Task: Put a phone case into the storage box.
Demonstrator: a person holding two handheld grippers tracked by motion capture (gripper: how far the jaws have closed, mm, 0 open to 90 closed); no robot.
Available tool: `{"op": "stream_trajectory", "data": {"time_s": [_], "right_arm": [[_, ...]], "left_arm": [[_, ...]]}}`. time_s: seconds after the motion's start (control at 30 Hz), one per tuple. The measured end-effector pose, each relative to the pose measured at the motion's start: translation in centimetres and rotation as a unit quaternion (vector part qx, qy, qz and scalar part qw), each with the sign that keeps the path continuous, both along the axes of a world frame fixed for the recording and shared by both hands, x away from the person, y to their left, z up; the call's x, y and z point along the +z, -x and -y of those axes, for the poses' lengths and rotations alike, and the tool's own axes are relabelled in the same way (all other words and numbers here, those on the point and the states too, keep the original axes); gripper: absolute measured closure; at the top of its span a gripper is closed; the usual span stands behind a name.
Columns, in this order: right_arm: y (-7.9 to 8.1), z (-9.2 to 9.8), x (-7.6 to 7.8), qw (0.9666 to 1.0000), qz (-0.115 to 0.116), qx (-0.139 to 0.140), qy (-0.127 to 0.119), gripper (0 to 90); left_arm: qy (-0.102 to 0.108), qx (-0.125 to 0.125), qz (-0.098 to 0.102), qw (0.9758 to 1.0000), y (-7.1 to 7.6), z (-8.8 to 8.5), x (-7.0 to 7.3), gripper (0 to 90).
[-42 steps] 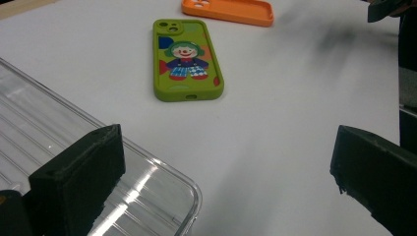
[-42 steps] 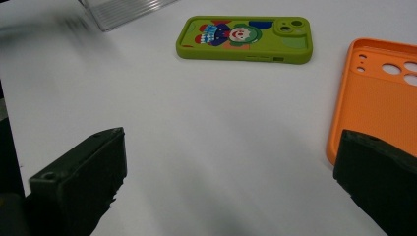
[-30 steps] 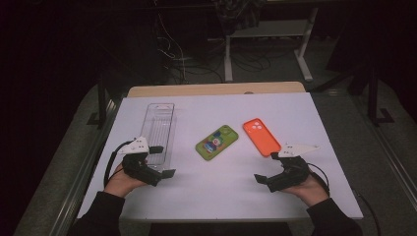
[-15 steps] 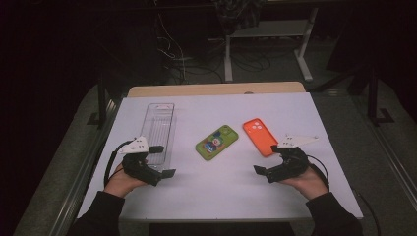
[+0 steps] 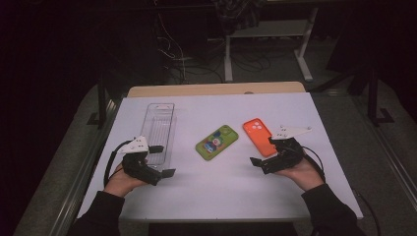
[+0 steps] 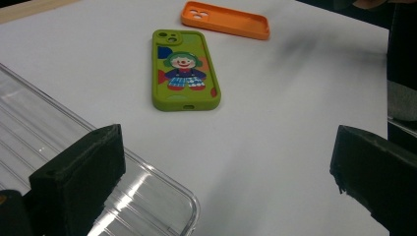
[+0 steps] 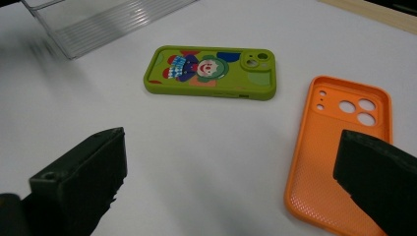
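Field notes, both hands low on the white worktop (image 5: pixel 314 108). My right hand-held gripper (image 5: pixel 266 153) is released, jaws spread wide, sitting just beside the near end of the orange phone case (image 5: pixel 259 135). In the right gripper view the orange phone case (image 7: pixel 339 162) lies hollow side up, camera holes at its far end, with my right-hand jaw over its near corner. I can't tell whether the jaw touches it. The step in hand, as I judge it, is picking up this case.

To do it well: come in low along the worktop, set one jaw outside the long rim and the other inside the hollow, then clench on the rim wall only. The case is thin and probably flexible, so a grip across the full width may bow it. Lift level.

My left hand-held gripper (image 5: pixel 160 160) is also released, jaws wide, resting at the near end of the clear plastic tray (image 5: pixel 158 129). The tray (image 6: pixel 93 162) has ribbed walls and nothing in it that I can see.

The green phone case (image 5: pixel 217 142) with a clown print lies flat between tray and orange case, apart from both, printed back up.
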State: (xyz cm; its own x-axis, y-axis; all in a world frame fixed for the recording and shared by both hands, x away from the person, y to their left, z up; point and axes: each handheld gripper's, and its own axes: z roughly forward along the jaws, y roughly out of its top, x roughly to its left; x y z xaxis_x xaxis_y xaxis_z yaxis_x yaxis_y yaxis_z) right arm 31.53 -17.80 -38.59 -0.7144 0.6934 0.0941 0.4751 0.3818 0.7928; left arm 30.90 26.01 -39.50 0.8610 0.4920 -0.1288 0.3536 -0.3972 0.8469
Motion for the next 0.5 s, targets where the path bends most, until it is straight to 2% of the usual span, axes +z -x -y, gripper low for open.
{"op": "stream_trajectory", "data": {"time_s": [0.13,0.2,0.5], "right_arm": [[-0.5,-0.3,0.3,1.0000,0.004,-0.001,0.006,0.0],[-1.0,-0.7,0.5,0.9999,0.007,-0.005,0.011,0.0],[-2.3,-1.2,0.5,0.9997,0.002,-0.017,0.019,0.0]], "left_arm": [[0.004,0.003,-0.003,1.0000,0.0,0.0,0.0,0.0],[0.000,-0.001,-0.001,1.0000,-0.1,0.0,0.0,0.0],[0.002,0.003,-0.007,1.0000,0.0,0.0,0.0,0.0]]}}
